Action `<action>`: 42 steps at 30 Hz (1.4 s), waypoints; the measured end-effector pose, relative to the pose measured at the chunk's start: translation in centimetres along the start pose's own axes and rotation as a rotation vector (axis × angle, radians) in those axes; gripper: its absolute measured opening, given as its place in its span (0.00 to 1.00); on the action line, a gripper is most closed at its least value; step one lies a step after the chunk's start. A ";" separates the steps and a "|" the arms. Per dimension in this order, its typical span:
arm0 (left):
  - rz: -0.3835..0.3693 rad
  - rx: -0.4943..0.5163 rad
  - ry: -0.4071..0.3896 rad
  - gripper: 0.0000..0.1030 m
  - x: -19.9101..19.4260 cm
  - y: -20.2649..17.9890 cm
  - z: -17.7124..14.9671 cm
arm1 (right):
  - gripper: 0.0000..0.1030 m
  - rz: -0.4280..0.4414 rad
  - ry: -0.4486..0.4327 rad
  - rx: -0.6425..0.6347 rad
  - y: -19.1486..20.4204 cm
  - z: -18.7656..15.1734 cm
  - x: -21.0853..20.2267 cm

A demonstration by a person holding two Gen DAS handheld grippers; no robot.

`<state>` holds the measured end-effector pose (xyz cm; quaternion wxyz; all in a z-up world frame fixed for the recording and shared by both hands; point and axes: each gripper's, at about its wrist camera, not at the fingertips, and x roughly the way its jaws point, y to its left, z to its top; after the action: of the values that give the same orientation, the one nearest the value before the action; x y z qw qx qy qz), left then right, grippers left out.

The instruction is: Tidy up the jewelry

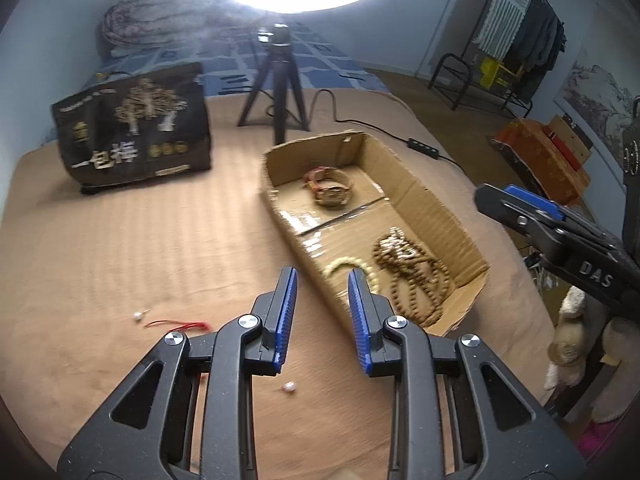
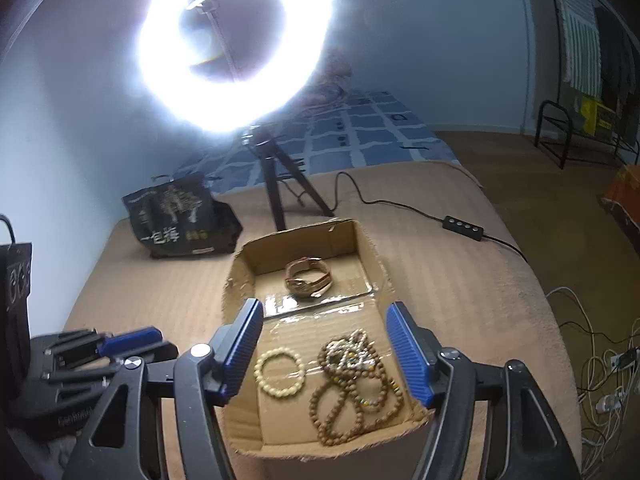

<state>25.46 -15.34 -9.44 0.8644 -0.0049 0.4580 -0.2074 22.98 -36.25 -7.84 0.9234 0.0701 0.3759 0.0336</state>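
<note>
Grippers, left (image 1: 322, 280) & right (image 2: 325, 312), both gaped wide w/ nothing held, over box (image 2: 362, 252) w/ beads (image 2: 352, 384), watch (image 2: 308, 278).

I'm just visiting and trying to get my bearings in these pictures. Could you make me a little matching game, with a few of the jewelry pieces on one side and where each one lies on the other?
Things:
1. wristwatch
2. cream bead bracelet
3. red string
4. brown bead strands

Places:
A. outside the cardboard box, on the tan blanket
B. far end of the box
C. near end of the box, left side in the right wrist view
D. near end of the box, right side in the right wrist view

Pairs: 1-B, 2-C, 3-A, 4-D
</note>
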 end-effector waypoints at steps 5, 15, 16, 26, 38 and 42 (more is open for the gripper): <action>0.068 0.018 -0.040 0.51 -2.5 2.3 -1.3 | 0.79 0.016 -0.021 -0.031 1.6 -0.8 -1.4; 0.133 -0.032 -0.037 0.61 -6.4 7.9 -5.6 | 0.89 0.105 -0.035 -0.090 6.1 -3.0 -3.3; 0.133 -0.034 -0.035 0.62 -6.6 8.1 -6.0 | 0.89 0.114 -0.030 -0.098 6.5 -3.2 -3.3; 0.077 -0.070 0.030 0.68 -7.8 10.5 -12.8 | 0.89 0.189 0.023 -0.204 11.3 -7.6 -3.2; 0.035 -0.106 0.114 0.72 -5.3 10.2 -19.0 | 0.89 0.190 0.127 -0.339 14.8 -12.5 0.1; 0.065 -0.087 0.104 0.72 -4.9 10.1 -20.0 | 0.83 0.202 0.179 -0.340 15.1 -13.5 1.8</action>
<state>10.75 -0.72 -19.12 0.8447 -0.0168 0.5107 -0.1593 14.63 -19.69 -16.30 0.8767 -0.0528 0.4365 0.1949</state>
